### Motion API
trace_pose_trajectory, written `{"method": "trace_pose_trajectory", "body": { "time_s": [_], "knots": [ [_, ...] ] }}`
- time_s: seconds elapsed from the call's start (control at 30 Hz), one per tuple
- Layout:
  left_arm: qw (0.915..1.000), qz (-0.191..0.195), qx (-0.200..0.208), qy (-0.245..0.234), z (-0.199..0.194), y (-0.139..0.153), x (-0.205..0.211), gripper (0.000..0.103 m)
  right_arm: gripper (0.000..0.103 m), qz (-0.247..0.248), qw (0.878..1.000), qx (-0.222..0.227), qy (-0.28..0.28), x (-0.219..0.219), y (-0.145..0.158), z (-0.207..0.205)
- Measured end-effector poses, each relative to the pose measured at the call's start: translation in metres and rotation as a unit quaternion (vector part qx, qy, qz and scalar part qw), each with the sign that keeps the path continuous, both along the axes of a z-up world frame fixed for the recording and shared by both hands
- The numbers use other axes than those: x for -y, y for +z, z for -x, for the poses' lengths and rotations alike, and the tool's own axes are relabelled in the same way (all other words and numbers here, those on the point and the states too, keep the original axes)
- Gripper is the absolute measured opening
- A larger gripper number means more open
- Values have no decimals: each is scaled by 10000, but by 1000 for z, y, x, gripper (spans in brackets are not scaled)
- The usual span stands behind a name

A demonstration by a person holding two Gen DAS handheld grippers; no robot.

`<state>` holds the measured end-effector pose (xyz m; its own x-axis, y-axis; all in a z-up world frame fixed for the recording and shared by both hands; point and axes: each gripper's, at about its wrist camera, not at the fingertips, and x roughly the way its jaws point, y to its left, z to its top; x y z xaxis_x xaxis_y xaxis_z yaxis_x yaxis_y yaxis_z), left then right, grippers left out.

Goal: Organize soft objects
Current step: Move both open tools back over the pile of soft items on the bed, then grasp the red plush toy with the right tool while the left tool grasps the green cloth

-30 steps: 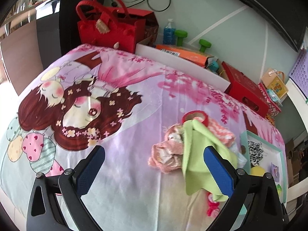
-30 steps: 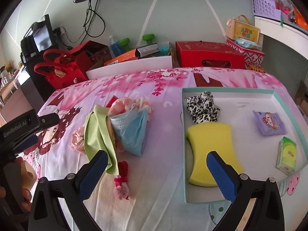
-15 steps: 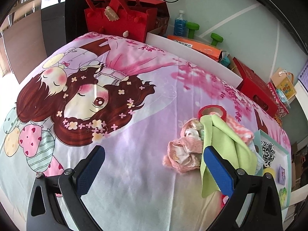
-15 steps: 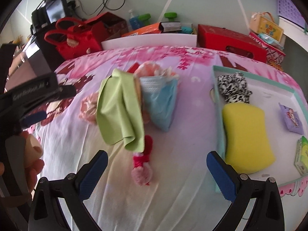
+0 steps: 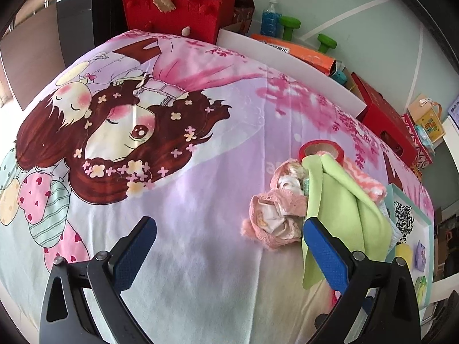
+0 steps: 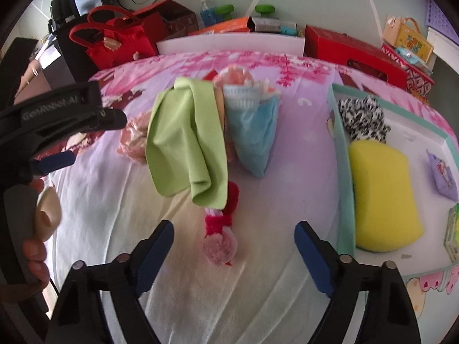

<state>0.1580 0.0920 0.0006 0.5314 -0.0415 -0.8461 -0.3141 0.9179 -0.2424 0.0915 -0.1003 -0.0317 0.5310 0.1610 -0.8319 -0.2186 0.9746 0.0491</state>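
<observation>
We are mid-approach on the pompom toy [image 6: 219, 236], lying on the sheet [image 6: 114, 215] below the green cloth [image 6: 186, 140]: our right gripper [image 6: 233, 248], jaws just narrowing yet clear of it, should drop and pinch, left gripper [image 5: 229, 255] wide, empty.

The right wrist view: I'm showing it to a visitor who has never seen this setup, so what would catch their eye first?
Probably the lime green cloth draped over the heap of soft things mid-bed, with a pale blue fabric piece beside it. Next, the bright yellow sponge in the teal-rimmed tray at right. Closest, a pink-and-red pompom toy lies just ahead of the right gripper, whose jaws have just been closing but do not touch it.
</observation>
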Motion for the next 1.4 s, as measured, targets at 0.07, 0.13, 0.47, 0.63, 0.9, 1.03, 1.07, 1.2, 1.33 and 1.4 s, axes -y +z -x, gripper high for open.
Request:
{"method": "trace_pose_trajectory", "body": {
  "time_s": [0.07, 0.13, 0.47, 0.63, 0.9, 1.03, 1.07, 1.2, 1.33, 1.4],
  "knots": [
    [10000, -39, -33, -71, -1, 0, 2, 102, 80, -20, 10000, -78, 13, 1, -4, -1],
    [9999, -30, -37, -130, -2, 1, 3, 102, 75, -4, 9999, -109, 30, 1, -5, -2],
    [9990, 437, -64, -102, 0, 2, -1, 102, 45, -112, 9998, -90, 128, 1, -2, 1],
    [9984, 501, 40, -265, 0, 6, 7, 102, 33, -155, 9998, -107, 46, 5, -2, -3],
    [9963, 607, 177, -576, -3, 10, 23, 102, 26, -141, 9998, -89, -122, 15, 0, -4],
    [9940, 728, 347, -745, -5, 15, 33, 102, 24, -140, 9997, -67, -198, 19, 1, -4],
    [9939, 706, 373, -767, -5, 16, 36, 102, 24, -126, 9996, -59, -243, 20, 2, -4],
    [9925, 714, 492, -858, -12, 20, 45, 100, 24, -144, 9990, -3, -429, 31, 4, -5],
    [9909, 764, 585, -936, -19, 21, 52, 95, 23, -163, 9980, 86, -597, 42, 7, -5],
    [9897, 806, 659, -984, -25, 22, 56, 90, 23, -161, 9979, 103, -618, 44, 8, -5]
  ]
}}
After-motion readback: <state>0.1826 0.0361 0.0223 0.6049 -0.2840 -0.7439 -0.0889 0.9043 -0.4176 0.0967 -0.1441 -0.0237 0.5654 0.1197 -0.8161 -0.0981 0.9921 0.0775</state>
